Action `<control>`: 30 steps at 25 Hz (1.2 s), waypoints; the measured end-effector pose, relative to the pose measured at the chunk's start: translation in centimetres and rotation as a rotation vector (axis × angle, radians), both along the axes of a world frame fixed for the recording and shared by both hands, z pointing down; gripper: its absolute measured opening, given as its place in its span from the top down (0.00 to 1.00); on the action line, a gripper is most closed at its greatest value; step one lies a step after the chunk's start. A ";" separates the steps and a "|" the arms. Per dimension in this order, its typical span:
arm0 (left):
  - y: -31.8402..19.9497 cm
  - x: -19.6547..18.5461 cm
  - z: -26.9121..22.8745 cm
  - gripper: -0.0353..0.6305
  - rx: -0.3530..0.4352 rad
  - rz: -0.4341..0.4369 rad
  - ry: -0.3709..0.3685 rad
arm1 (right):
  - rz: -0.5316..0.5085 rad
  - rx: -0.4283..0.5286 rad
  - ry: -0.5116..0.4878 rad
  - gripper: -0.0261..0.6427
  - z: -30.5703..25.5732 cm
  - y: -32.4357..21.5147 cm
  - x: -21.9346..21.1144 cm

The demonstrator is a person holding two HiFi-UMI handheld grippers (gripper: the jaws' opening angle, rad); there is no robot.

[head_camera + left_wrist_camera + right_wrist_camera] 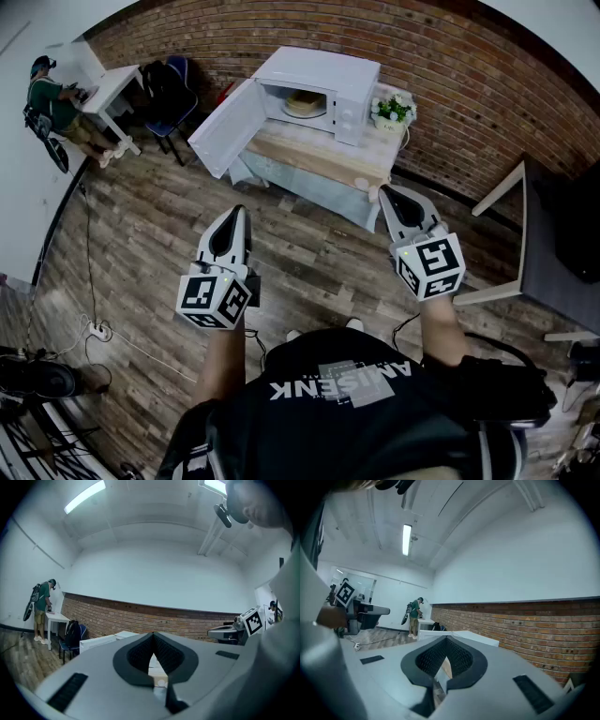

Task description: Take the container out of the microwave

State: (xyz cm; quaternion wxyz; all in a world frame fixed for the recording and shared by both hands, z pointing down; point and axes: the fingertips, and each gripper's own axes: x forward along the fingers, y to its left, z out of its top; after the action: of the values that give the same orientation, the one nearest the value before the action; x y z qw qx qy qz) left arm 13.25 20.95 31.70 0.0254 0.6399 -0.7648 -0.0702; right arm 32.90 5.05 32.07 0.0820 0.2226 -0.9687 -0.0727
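Item: task status, early stage. Microwave [349,75], white, stands on a wooden worktop [319,155] against the brick wall. Its door [225,127] stands wide open to the left, so the opening step reads as done. Container [304,103], a pale round dish as far as I can tell, sits inside the cavity, untouched. My left gripper [234,216]: jaws closed together, nothing between them. My right gripper [390,194]: jaws likewise pressed together, holding nothing. The 2 grippers hang over the wood floor, well apart from the worktop, pointing roughly toward the microwave. Small potted plant [392,111] stands just beside the microwave's right side, near the likely path of my right gripper. Outstanding, in my judgement: approach the cavity, part the jaws, grip the container, and lift it out clear of the door frame. 0 of these steps shows as started.
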 end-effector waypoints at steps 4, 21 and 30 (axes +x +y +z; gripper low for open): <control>0.5 0.4 0.0 0.94 0.010 -0.001 0.000 | -0.006 0.010 0.002 0.90 0.1 0.5 0.4; 2.4 0.1 -1.1 0.94 0.044 0.016 -0.020 | -0.012 0.030 -0.023 0.90 -1.1 2.8 0.2; 4.6 -2.6 -0.4 0.94 0.048 0.030 -0.019 | -0.008 0.039 -0.007 0.90 -0.3 5.2 -2.8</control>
State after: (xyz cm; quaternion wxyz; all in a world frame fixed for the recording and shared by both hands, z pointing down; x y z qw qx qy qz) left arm 10.66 25.58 31.31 0.0040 0.6525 -0.7533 -0.0823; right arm 30.14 10.26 31.72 0.0738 0.2204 -0.9683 -0.0913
